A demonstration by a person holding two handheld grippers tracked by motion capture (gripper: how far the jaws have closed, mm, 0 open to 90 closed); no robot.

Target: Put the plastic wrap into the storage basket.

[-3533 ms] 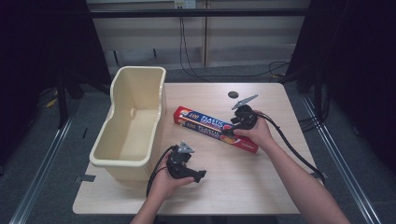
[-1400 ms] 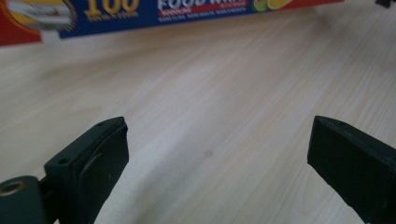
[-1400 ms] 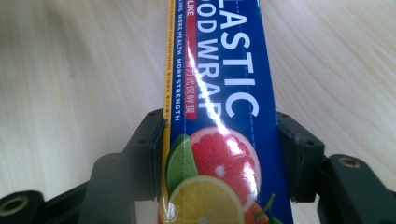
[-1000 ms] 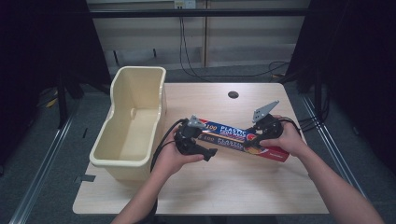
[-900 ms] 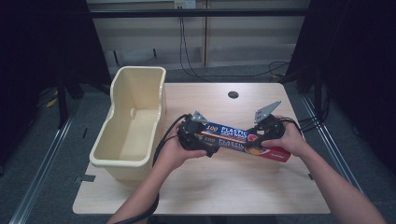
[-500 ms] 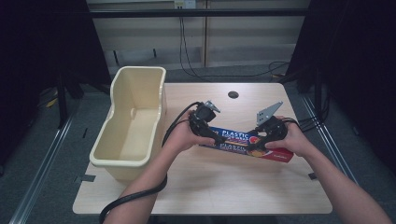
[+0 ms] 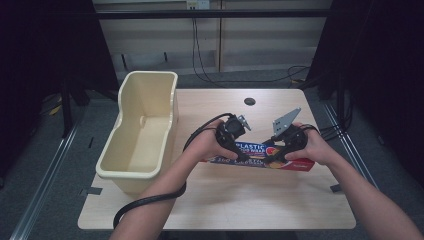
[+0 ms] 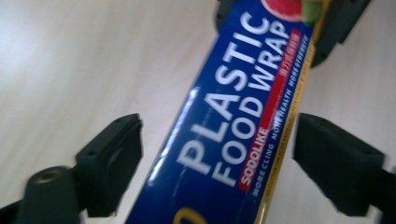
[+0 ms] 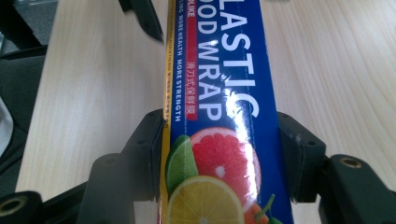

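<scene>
One long blue plastic-wrap box (image 7: 260,156)

A cream plastic bin (image 7: 141,131) stands on the left part of the wooden table (image 7: 225,205) — upright and open at the top. A round dark hole (image 7: 250,101) sits near the table's far edge — black cables (image 7: 200,55) trail on the floor beyond.

Your wrap box (image 8: 224,140): blue w/ white letters, red strip, yellow edge, citrus pic. Bin (image 7: 142,130) cream. Table (image 7: 250,205) light wood. Your grippers' jaws black.
</scene>
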